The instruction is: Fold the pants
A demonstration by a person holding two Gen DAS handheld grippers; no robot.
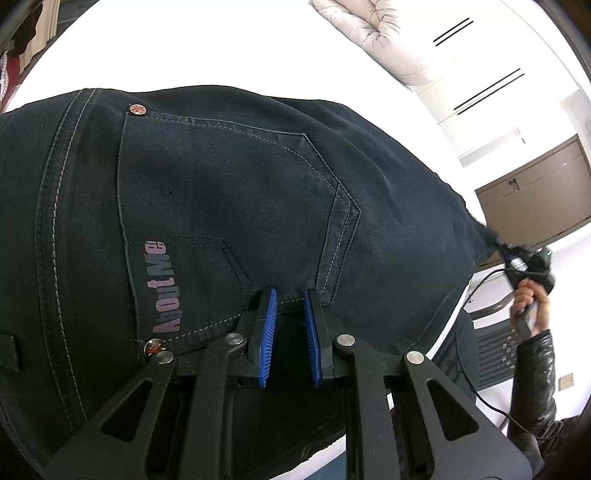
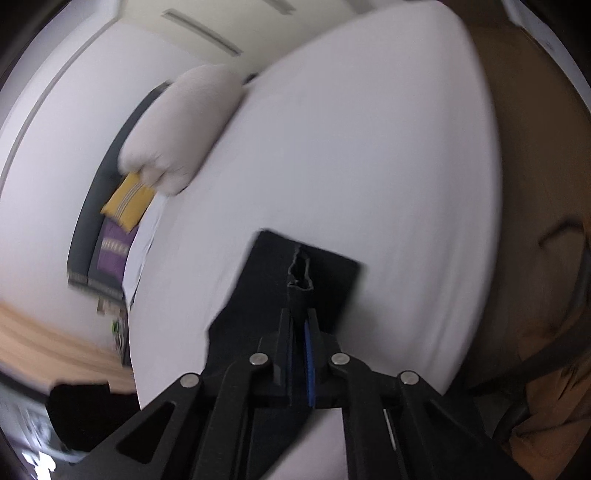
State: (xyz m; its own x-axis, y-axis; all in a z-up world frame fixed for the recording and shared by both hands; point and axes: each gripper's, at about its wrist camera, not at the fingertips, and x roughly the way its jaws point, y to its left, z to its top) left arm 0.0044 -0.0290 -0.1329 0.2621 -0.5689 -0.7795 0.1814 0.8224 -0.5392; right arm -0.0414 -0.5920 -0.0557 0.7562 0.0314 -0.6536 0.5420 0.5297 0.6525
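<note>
We hold the dark jeans over the white bed, left tool clenched on the back-pocket edge and right tool clenched on the hem, so the long axis runs between us, ready to fold hem toward waist.

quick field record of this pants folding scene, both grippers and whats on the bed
garment: dark jeans, back pocket up
surface: white bed
left gripper: shut on jeans by the pocket edge
right gripper: shut on jeans at the leg hems
right hand: holds the right gripper clear of the bed
bedding: beige duvet at the far edge
beside bed: yellow cushion
</note>
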